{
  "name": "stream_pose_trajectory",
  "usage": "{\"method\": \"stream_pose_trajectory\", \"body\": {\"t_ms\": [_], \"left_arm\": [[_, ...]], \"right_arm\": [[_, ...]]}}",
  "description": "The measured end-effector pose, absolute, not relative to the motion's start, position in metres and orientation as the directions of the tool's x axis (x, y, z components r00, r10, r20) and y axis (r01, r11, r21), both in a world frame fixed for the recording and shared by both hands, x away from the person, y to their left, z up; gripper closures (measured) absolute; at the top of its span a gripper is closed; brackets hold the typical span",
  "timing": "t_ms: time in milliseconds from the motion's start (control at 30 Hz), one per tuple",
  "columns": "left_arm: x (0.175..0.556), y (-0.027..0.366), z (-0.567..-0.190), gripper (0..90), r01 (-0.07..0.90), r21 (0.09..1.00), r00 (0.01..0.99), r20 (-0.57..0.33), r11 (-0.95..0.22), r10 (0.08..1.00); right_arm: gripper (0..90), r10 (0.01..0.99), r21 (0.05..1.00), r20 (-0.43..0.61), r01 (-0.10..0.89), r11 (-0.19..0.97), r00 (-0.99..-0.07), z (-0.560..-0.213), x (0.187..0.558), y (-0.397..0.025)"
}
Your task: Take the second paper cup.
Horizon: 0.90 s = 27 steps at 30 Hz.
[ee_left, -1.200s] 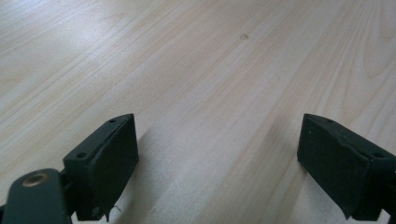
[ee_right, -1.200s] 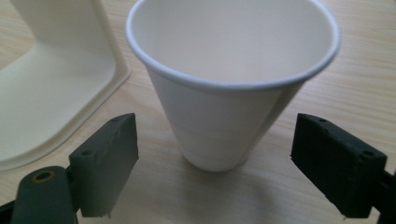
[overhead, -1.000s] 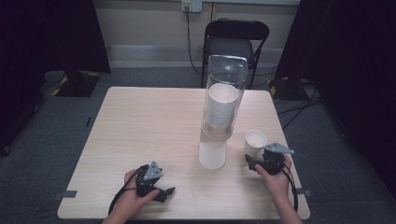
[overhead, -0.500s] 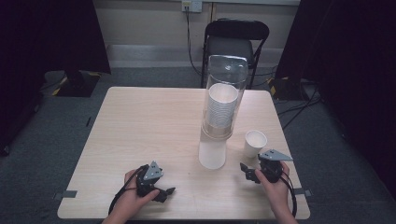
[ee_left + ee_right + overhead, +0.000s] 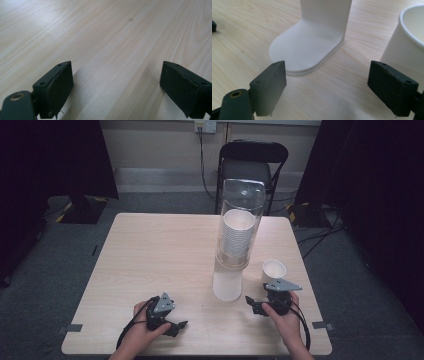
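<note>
A clear tube cup dispenser point(image 5: 239, 227) holds a stack of white paper cups point(image 5: 237, 236) on a white base point(image 5: 227, 286) near the table's middle right. One white paper cup point(image 5: 273, 270) stands upright to the right of the base. My right gripper point(image 5: 254, 306) rests open on the table just in front of that cup; its own view has the base point(image 5: 312, 42) ahead and the cup point(image 5: 405, 47) beside the right jaw, with nothing between the jaws. My left gripper point(image 5: 179, 327) lies open at the front left, over bare wood point(image 5: 112, 50).
The light wooden table point(image 5: 150, 255) has wide free room on its left half and back. A black chair point(image 5: 252, 165) stands behind the far edge. Cables trail from both grippers toward the front edge.
My right gripper has drawn back from the single cup toward the front edge and turned left toward the dispenser base. The left gripper has stayed put.
</note>
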<state>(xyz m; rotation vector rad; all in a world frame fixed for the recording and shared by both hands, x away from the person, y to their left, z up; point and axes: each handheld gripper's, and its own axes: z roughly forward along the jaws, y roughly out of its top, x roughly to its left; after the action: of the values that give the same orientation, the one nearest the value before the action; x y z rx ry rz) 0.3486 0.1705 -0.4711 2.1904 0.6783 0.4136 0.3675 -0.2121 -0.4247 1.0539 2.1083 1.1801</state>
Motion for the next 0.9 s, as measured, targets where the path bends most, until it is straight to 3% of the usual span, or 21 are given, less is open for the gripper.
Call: {"method": "stream_pose_trajectory", "body": {"t_ms": [900], "left_arm": [[0.349, 0.171, -0.471, 11.1, 0.333, 0.769, 0.804, 0.071, -0.546, 0.590]], "right_arm": [[14.3, 0.785, 0.915, -0.016, 0.307, 0.261, -0.620, -0.397, 0.394, -0.170]]}}
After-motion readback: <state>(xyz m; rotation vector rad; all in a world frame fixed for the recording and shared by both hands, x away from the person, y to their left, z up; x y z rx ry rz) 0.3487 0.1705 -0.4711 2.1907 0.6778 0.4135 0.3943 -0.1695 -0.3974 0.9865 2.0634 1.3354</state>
